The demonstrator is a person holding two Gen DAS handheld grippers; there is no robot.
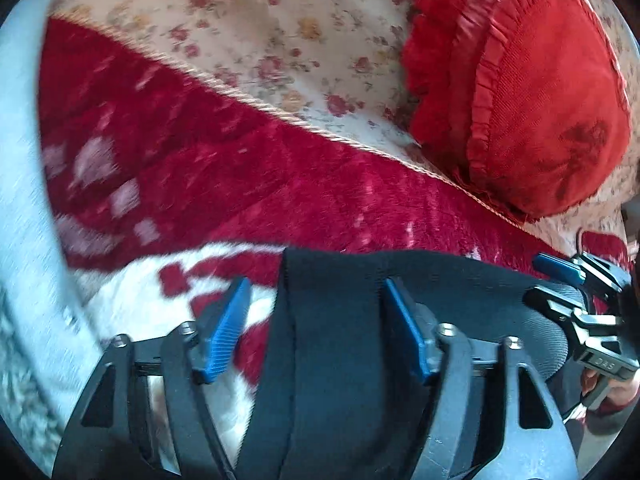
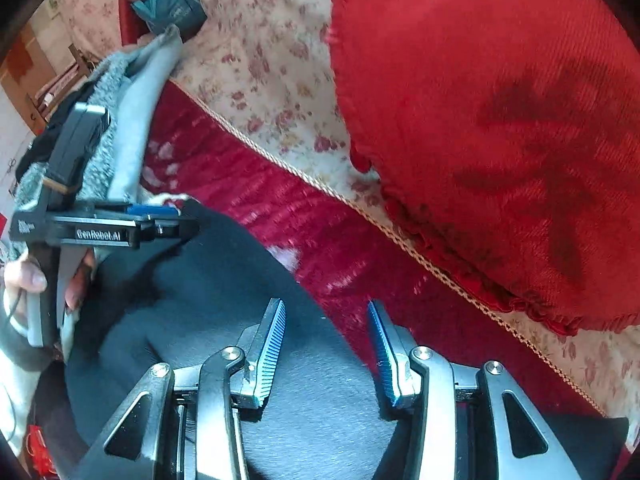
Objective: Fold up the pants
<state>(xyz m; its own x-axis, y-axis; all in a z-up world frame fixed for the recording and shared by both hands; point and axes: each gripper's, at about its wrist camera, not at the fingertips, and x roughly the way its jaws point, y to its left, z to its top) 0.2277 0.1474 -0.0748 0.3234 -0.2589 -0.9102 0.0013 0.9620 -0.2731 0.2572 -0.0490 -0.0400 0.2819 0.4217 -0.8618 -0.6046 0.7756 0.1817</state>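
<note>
The black pants [image 1: 332, 340] lie flat on a red plush blanket [image 1: 192, 148], and their top edge runs across just beyond my left gripper [image 1: 316, 292]. That gripper stands wide open above them. Its left blue pad [image 1: 224, 332] hangs over the white and red blanket, and its right pad sits over the cloth. In the right wrist view the pants [image 2: 224, 280] spread to the lower left. My right gripper [image 2: 325, 306] is open over their rounded edge, and neither pad presses on the fabric. Each gripper shows in the other's view: the right gripper [image 1: 534, 278] and the left gripper [image 2: 186, 217].
A big red frilled cushion [image 1: 532, 92] leans on the floral sofa cover [image 1: 280, 32] just behind the blanket. Pale grey fabric [image 2: 136, 128] lies at the left side. A hand [image 2: 28, 280] holds the left gripper's handle. Cardboard boxes [image 2: 28, 64] stand far left.
</note>
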